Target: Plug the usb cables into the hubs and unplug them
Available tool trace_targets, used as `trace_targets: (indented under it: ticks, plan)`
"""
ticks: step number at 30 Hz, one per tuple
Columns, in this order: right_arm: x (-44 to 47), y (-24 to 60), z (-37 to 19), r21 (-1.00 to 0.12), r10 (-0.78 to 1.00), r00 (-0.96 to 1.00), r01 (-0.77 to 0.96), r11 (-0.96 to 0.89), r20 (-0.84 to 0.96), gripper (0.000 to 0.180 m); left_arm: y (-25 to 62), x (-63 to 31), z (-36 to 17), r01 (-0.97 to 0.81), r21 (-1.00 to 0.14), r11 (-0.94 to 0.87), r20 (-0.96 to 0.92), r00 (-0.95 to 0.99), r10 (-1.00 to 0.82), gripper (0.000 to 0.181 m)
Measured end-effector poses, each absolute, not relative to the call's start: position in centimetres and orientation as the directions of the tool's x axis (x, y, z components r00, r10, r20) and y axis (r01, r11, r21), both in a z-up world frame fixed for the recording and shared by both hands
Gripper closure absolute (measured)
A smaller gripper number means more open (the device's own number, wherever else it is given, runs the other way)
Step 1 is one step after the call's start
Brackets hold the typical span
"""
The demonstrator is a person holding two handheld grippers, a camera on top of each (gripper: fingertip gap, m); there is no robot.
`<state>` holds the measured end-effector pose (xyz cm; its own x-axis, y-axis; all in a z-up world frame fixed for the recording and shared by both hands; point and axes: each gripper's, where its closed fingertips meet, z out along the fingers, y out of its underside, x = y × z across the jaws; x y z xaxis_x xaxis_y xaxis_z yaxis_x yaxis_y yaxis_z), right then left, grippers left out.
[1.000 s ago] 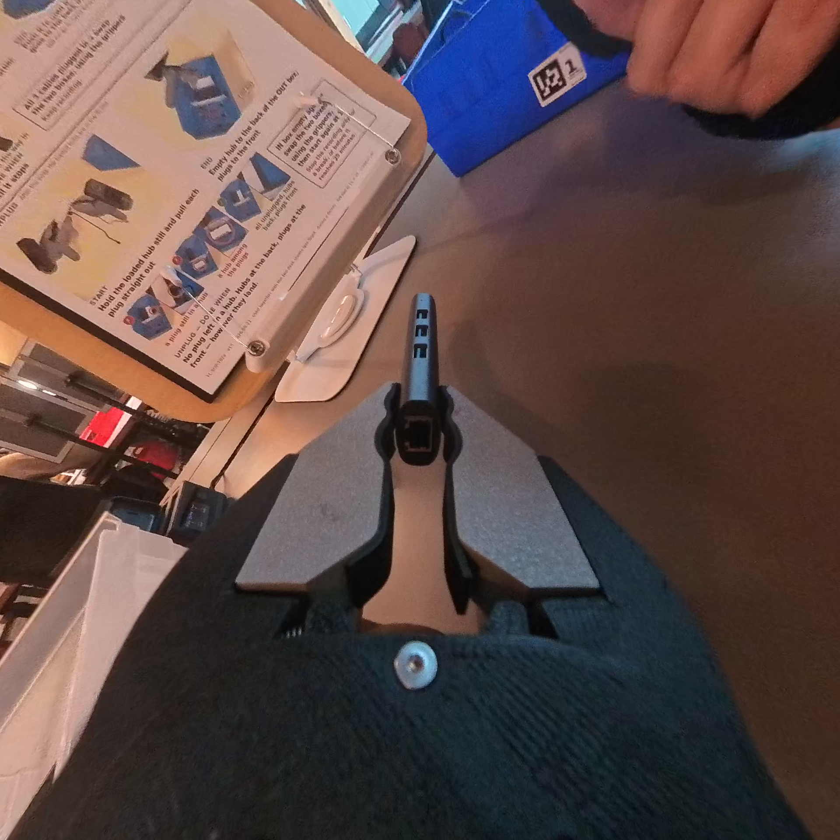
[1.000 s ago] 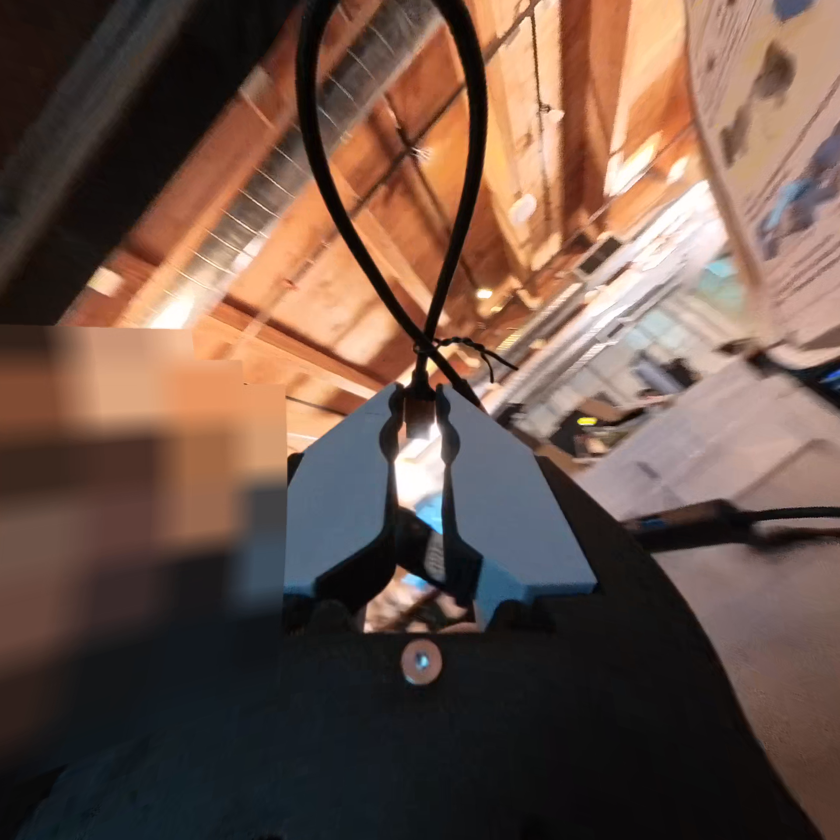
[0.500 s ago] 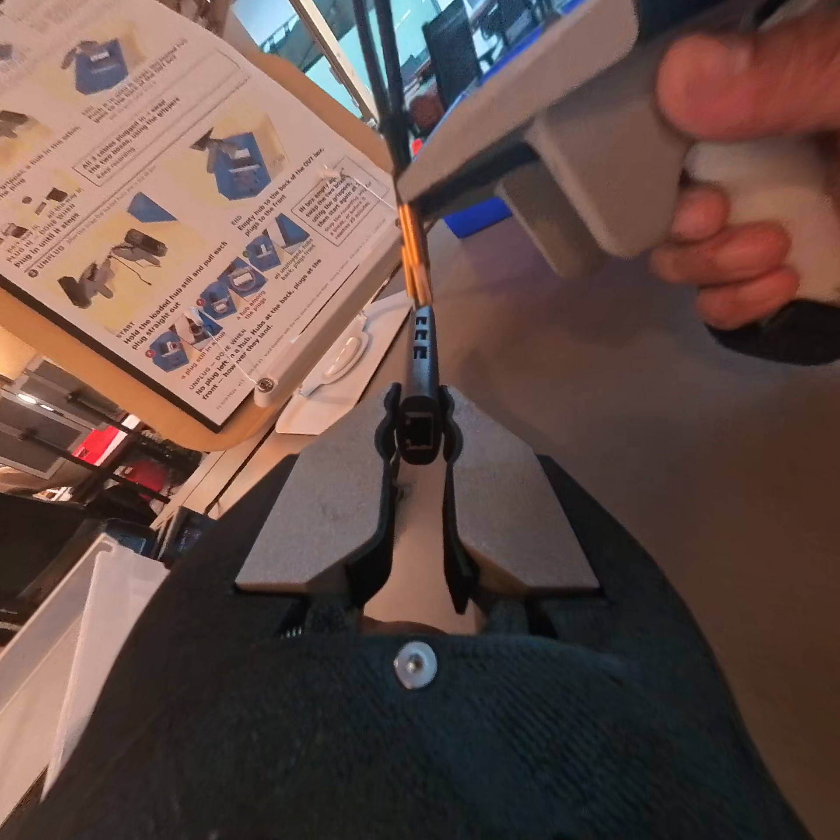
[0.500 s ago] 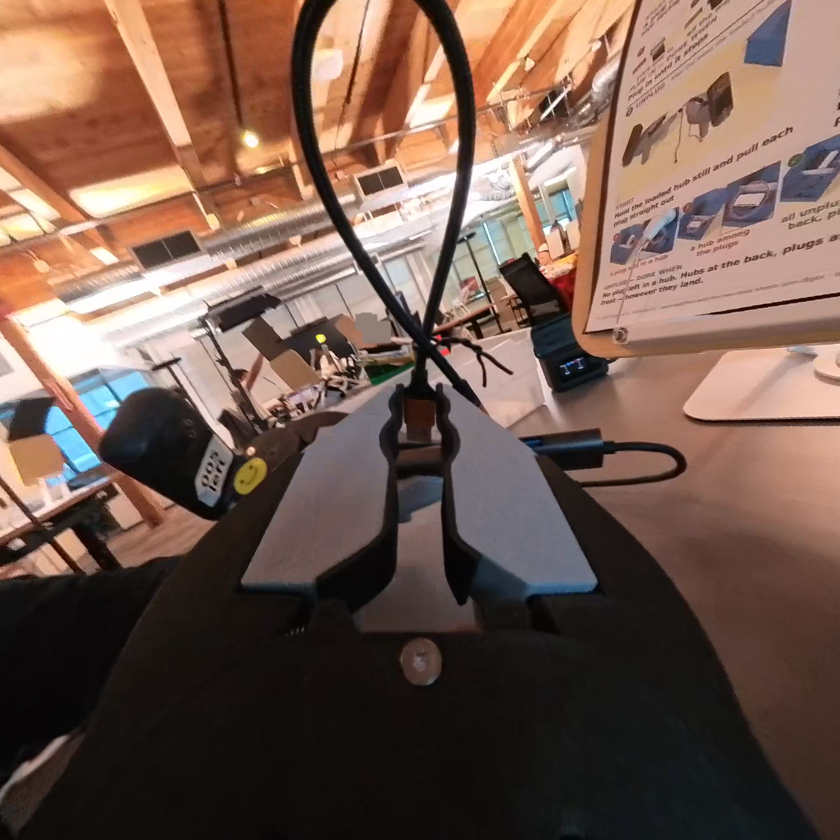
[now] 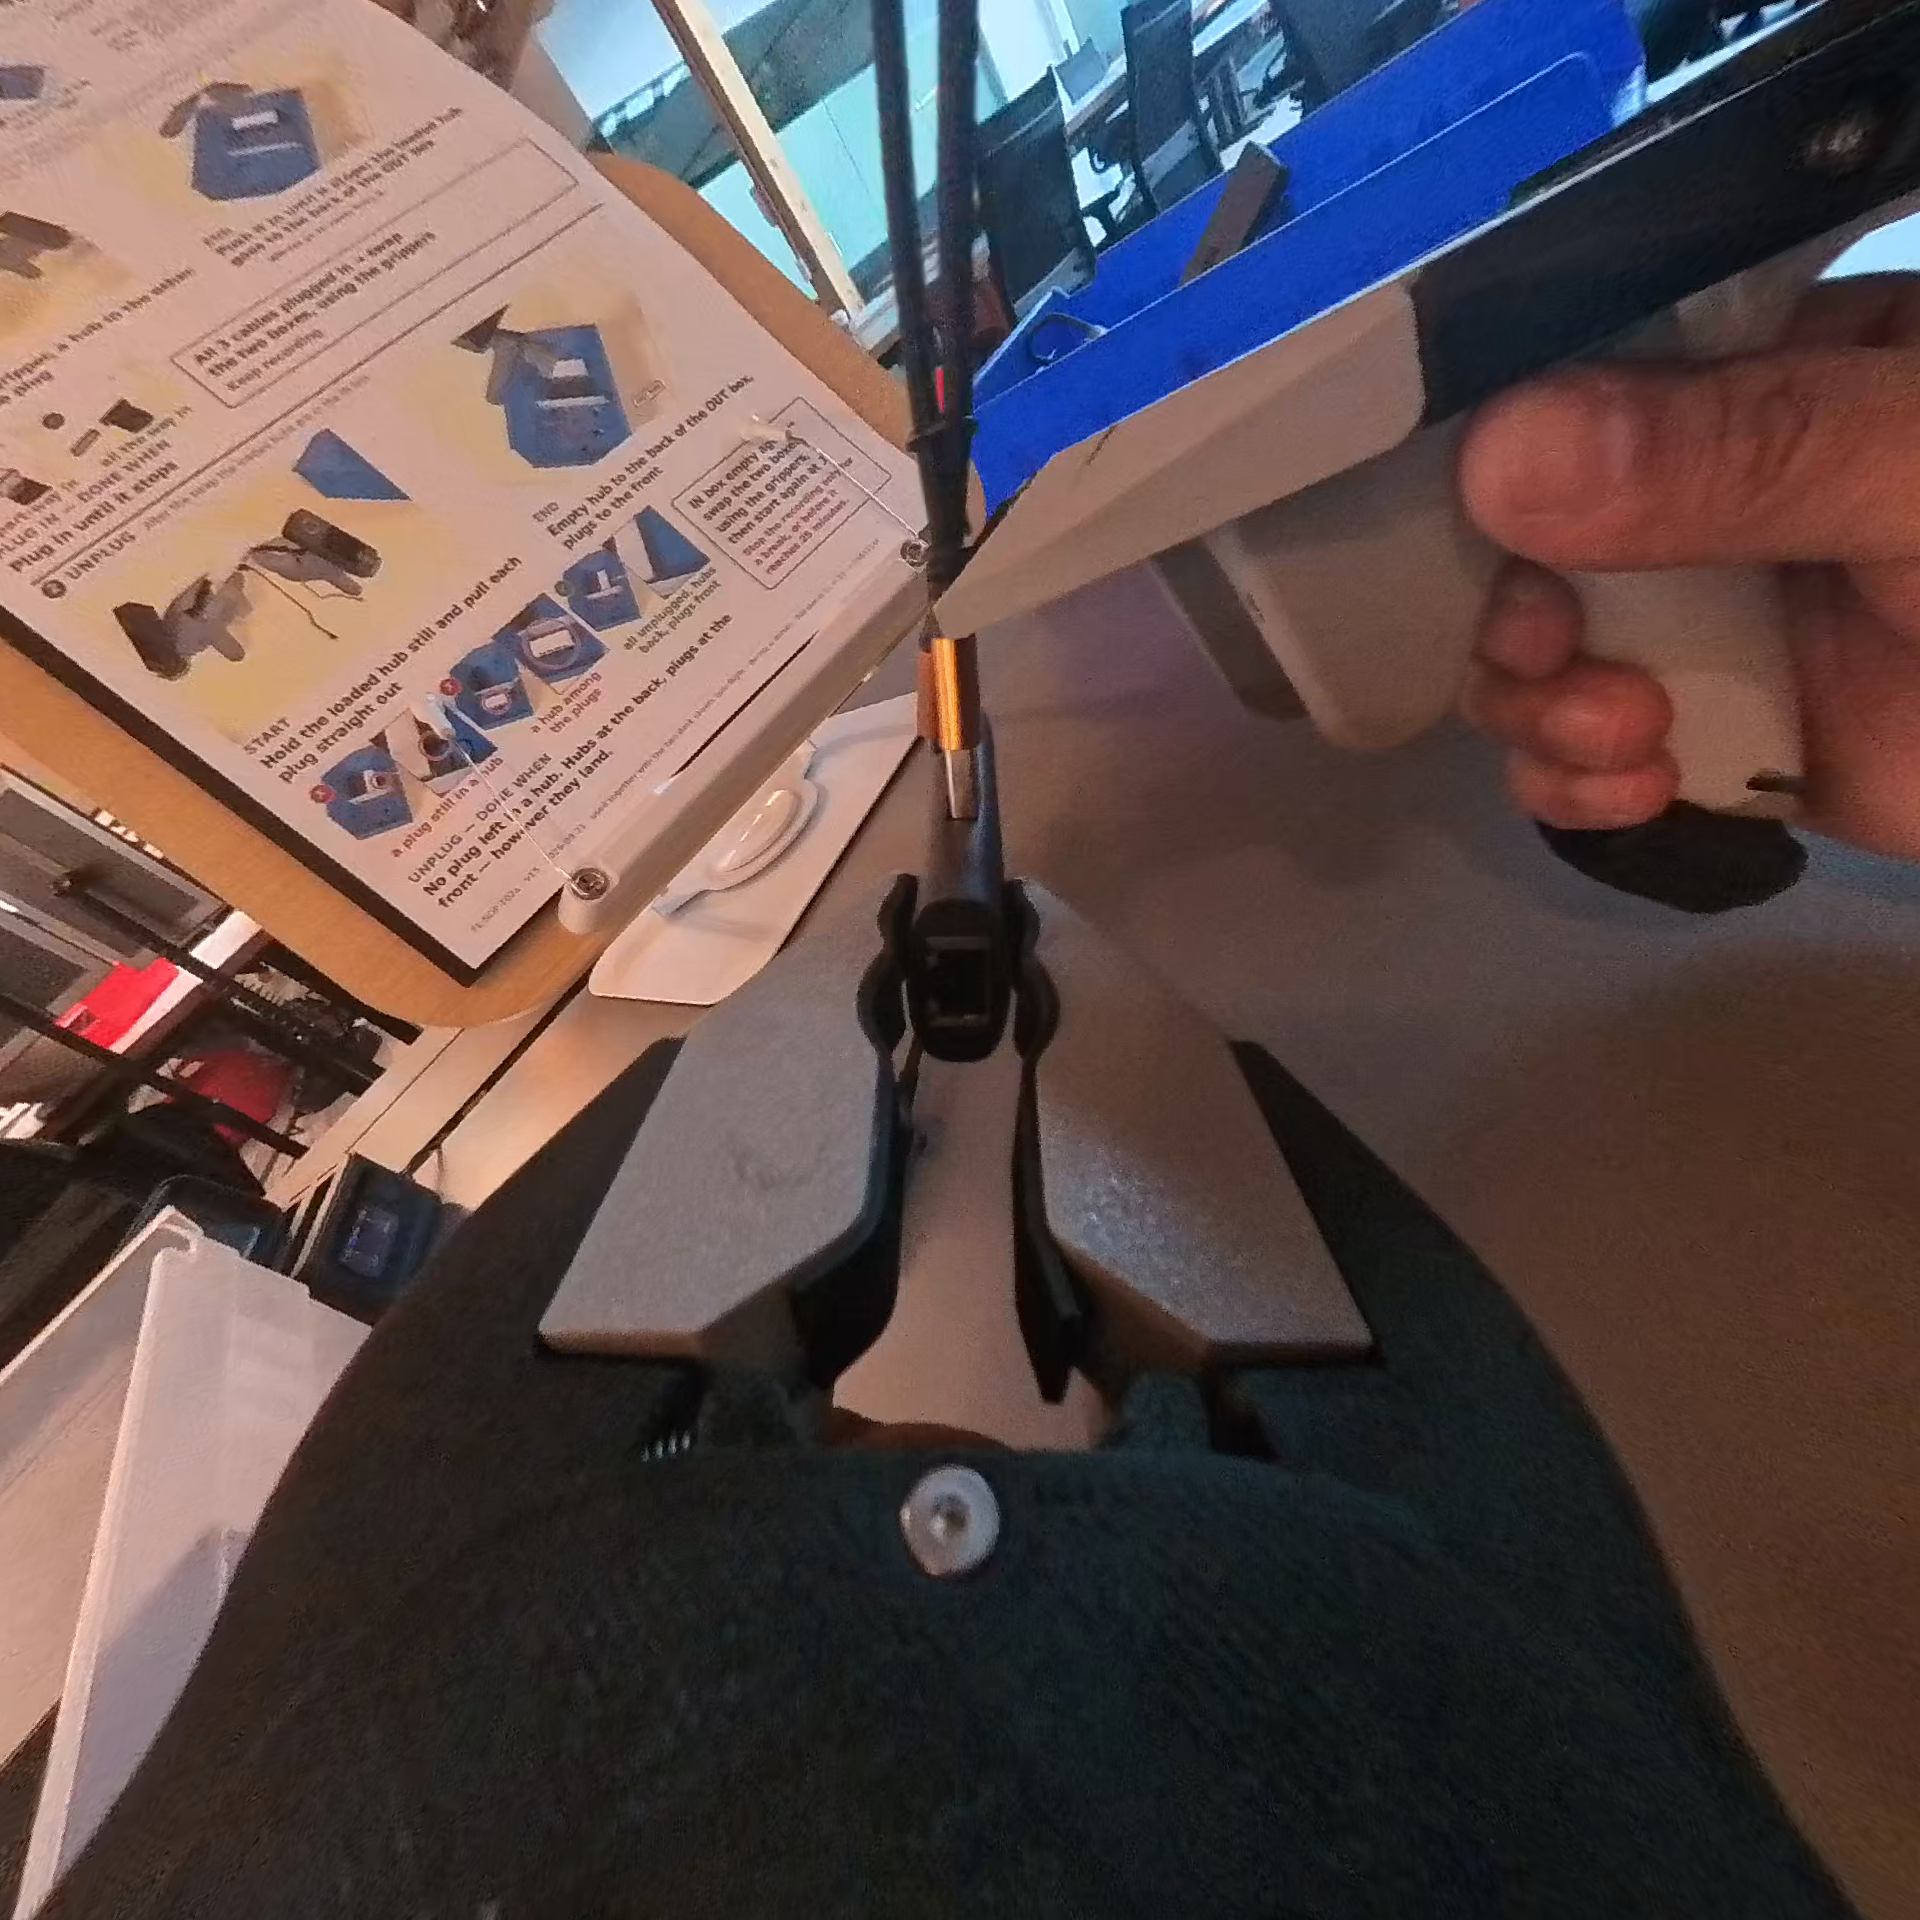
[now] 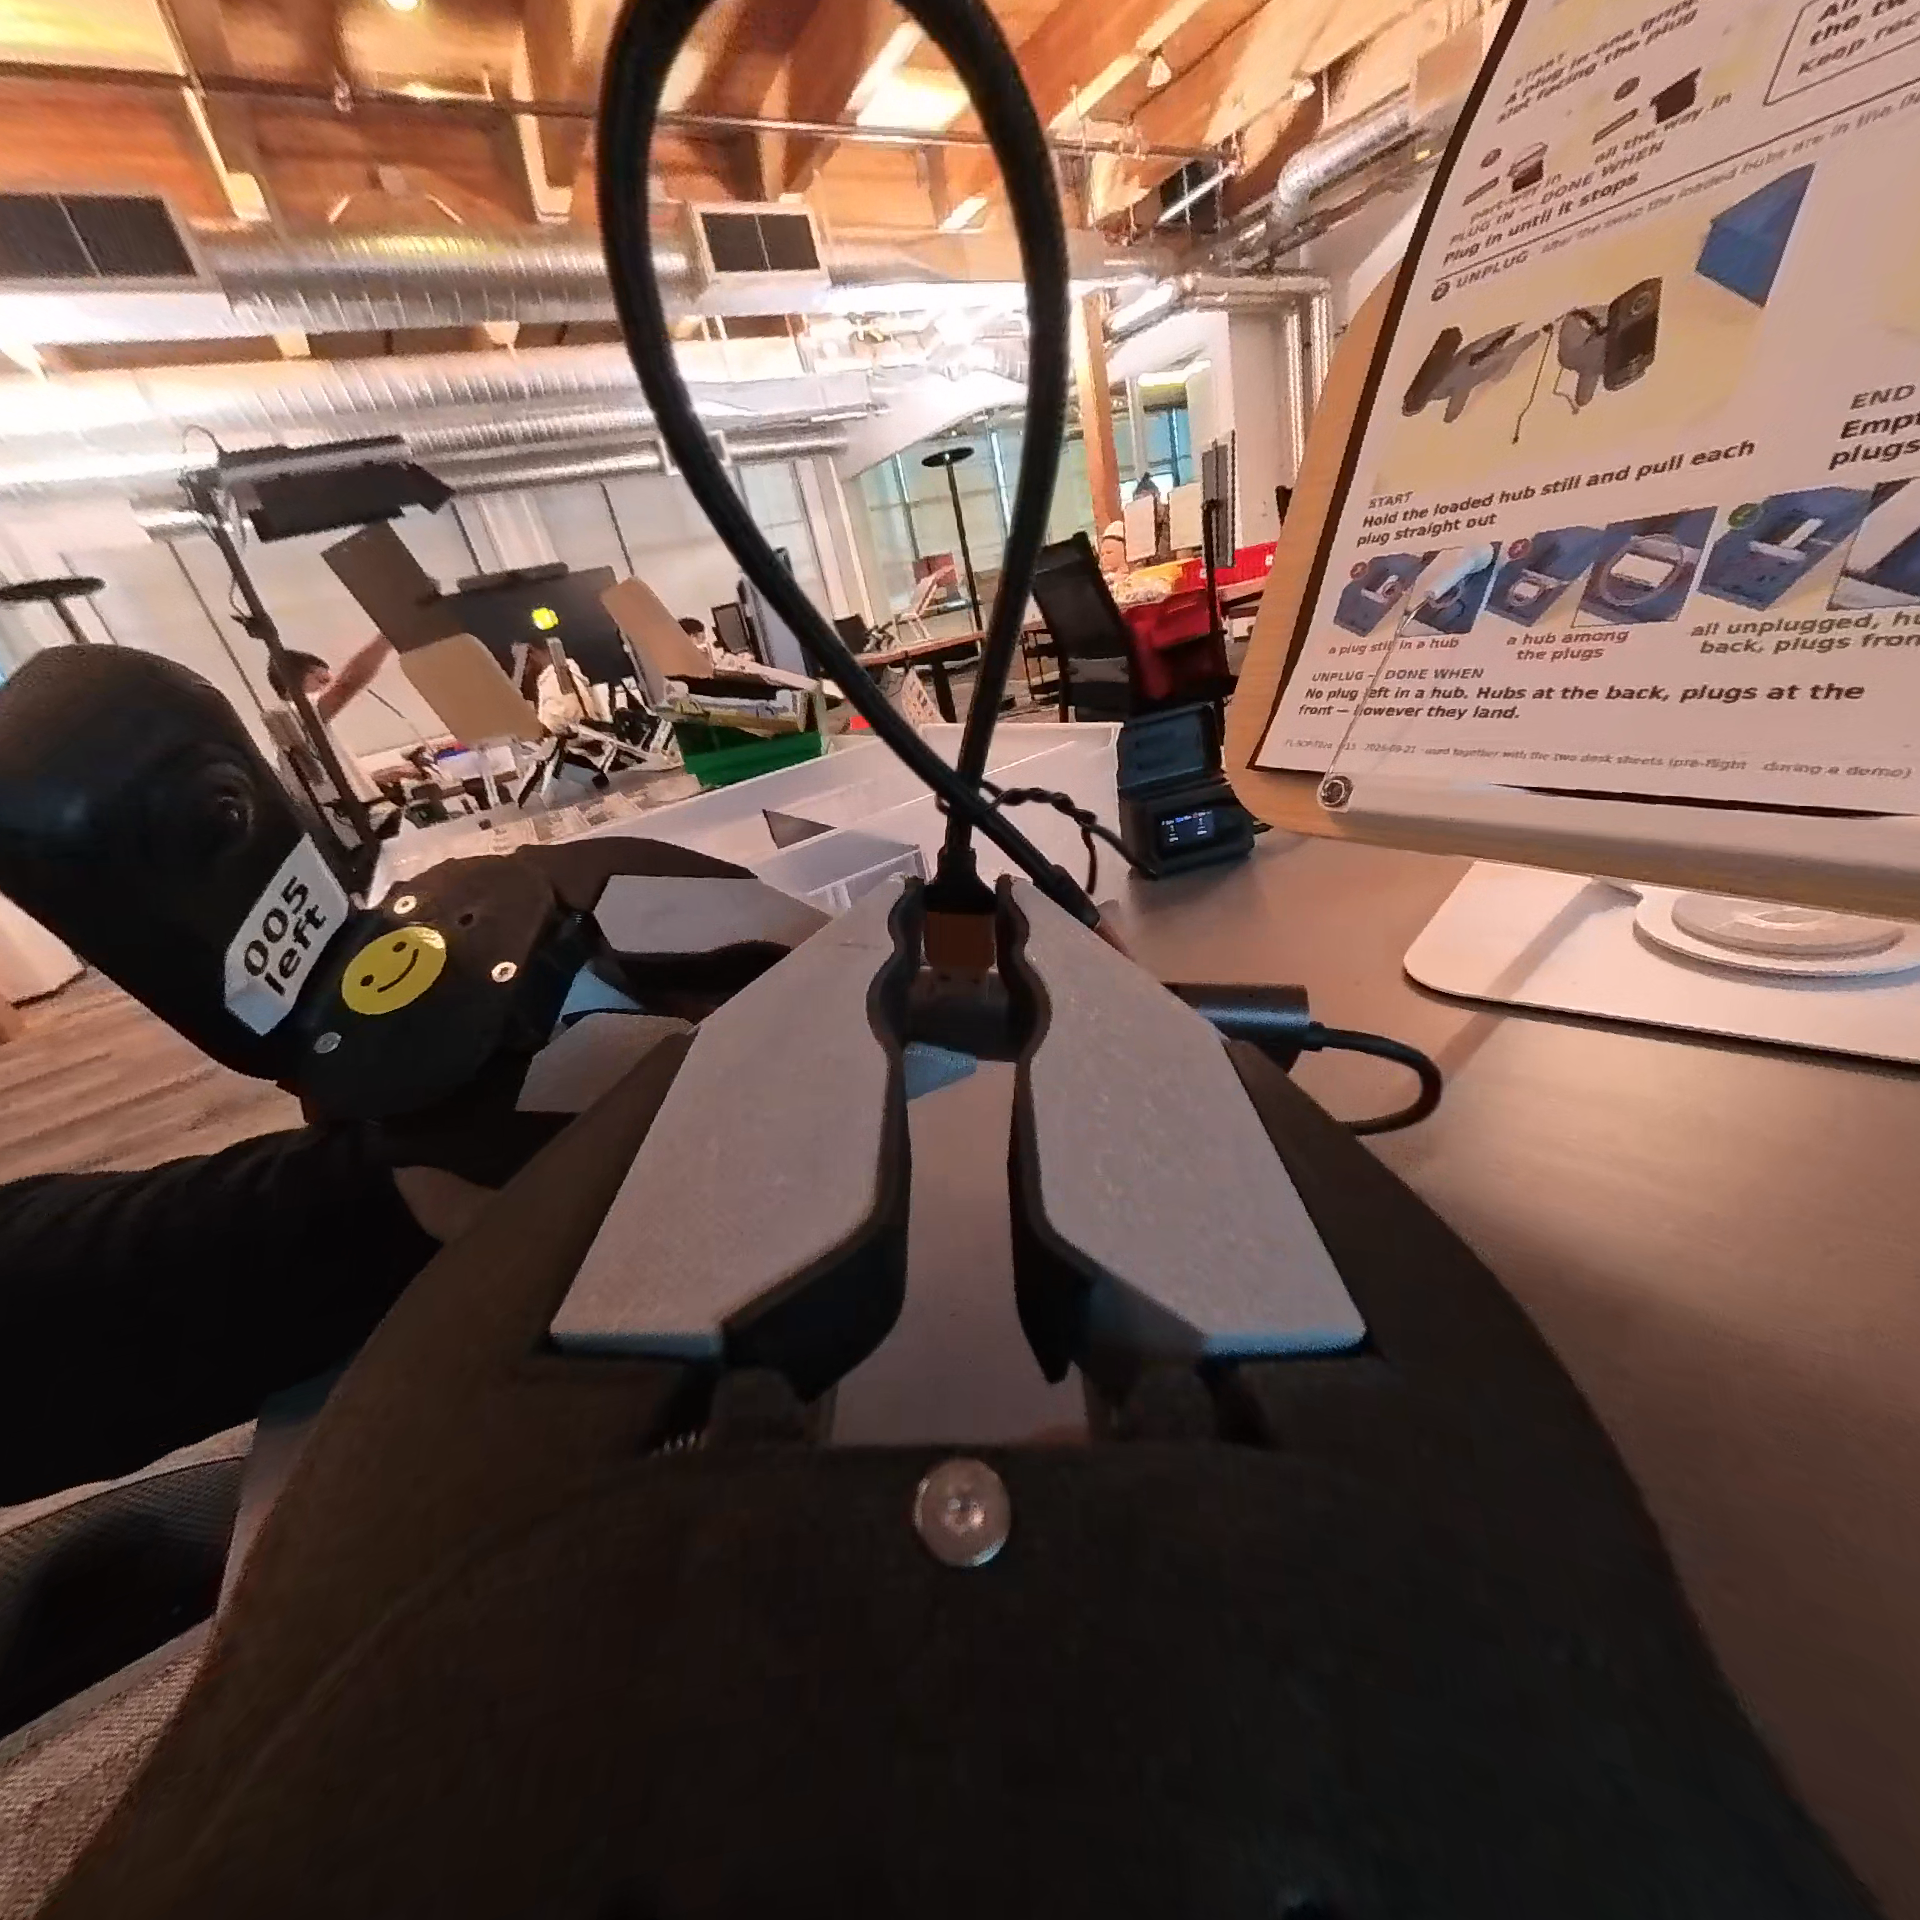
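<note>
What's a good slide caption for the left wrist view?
Left gripper clamps a dark USB hub while the right gripper lowers an orange-collared plug toward its ports.

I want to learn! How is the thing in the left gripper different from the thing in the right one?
The left gripper pinches a dark grey hub, stubby and stiff. The right gripper pinches a cable's orange plug, with black cable looping above. Both are clamped tight.
</note>
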<state>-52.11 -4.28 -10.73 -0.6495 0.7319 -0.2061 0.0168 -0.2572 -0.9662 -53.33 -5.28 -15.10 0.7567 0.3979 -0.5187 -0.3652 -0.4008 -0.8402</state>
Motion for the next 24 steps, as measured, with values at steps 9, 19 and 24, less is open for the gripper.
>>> trace_targets:
  ticks: [9,19,24]
  plan:
    - [-51.4,-4.4,-10.5,-0.977,0.746,-0.651,-0.028,-0.213,-0.145,0.169,-5.5,-53.1,-14.4,-0.339,-0.873,-0.35,-0.469,0.781,0.413,0.167]
    - [-51.9,-4.1,-11.2,-0.973,0.738,-0.648,0.021,-0.23,-0.189,0.169,-5.5,-53.0,-14.9,-0.391,-0.829,-0.399,-0.54,0.743,0.396,0.167]
    - [-51.4,-4.1,-11.5,-0.971,0.725,-0.659,0.035,-0.237,-0.201,0.169,-5.7,-53.3,-14.4,-0.349,-0.867,-0.356,-0.482,0.77,0.419,0.166]
